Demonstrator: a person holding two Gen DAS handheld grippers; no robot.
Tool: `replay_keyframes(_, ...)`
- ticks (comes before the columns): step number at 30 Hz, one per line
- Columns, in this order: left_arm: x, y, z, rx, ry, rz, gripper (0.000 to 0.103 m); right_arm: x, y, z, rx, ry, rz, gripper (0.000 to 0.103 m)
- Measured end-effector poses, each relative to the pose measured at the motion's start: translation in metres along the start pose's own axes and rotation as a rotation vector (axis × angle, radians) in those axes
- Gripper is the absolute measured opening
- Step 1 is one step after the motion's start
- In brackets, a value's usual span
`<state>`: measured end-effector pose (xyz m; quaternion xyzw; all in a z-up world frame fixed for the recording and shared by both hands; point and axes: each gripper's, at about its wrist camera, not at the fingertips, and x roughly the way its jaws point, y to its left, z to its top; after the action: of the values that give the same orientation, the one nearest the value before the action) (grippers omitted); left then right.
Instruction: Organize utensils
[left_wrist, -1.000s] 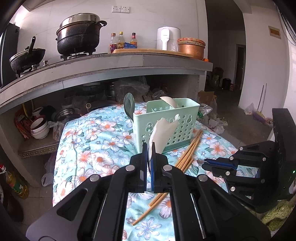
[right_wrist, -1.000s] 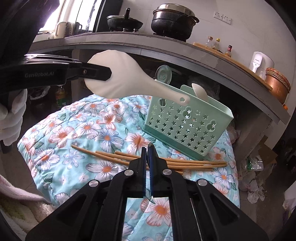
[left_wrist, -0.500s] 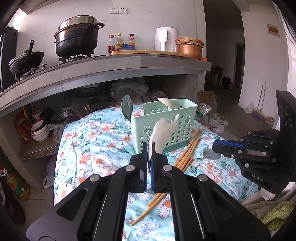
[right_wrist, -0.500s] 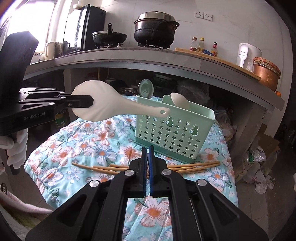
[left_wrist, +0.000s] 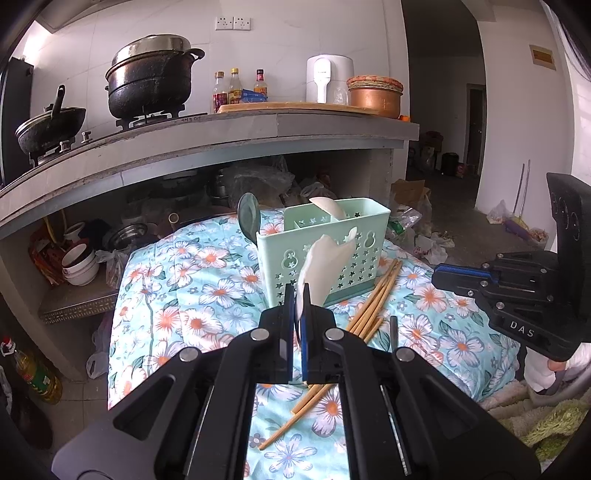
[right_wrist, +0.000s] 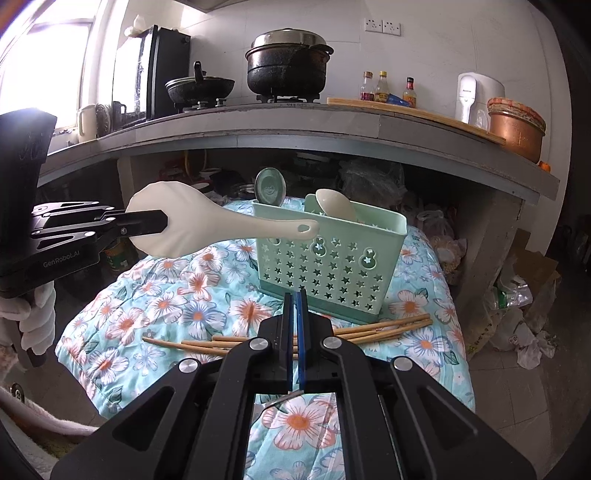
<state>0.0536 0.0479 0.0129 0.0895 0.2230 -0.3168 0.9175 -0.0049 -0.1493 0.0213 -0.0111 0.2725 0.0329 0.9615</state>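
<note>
White rice paddle (right_wrist: 207, 225) held level in air, handle end toward mint star-perforated caddy (right_wrist: 328, 258). Caddy upright on floral cloth, holding 1 green spoon (right_wrist: 270, 186) and 1 cream spoon (right_wrist: 334, 205). Wooden chopsticks (right_wrist: 373, 328) lie scattered just in front.

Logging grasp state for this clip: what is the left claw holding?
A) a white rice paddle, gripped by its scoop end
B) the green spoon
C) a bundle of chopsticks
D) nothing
A: the left claw is clamped on the broad scoop of the white rice paddle, its handle pointing toward the mint caddy.
</note>
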Motion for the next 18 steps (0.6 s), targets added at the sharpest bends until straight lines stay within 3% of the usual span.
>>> replay_keyframes(4,0.001,0.000,-0.001,-0.003,0.006,0.005,0.002,0.005,-0.034,-0.011,0.083,0.059,0.039,0.005)
replay_keyframes(6,0.002,0.002,-0.002,-0.007,0.009,0.007,0.002,0.012,-0.041,-0.021,0.064,0.114,0.052,0.012)
replay_keyframes(7,0.003,0.002,-0.003,-0.010,0.011,0.008,0.002,0.016,-0.041,-0.026,0.039,0.135,0.045,0.025)
replay_keyframes(8,0.003,0.004,-0.004,-0.014,0.012,0.009,0.002,0.019,-0.038,-0.033,0.005,0.153,0.042,0.033)
replay_keyframes(15,0.006,0.011,-0.011,-0.031,0.024,0.015,0.002,0.031,0.014,-0.074,-0.282,0.295,0.166,0.041)
replay_keyframes(18,0.007,0.014,-0.012,-0.037,0.026,0.016,0.002,0.034,0.036,-0.089,-0.456,0.317,0.157,0.045)
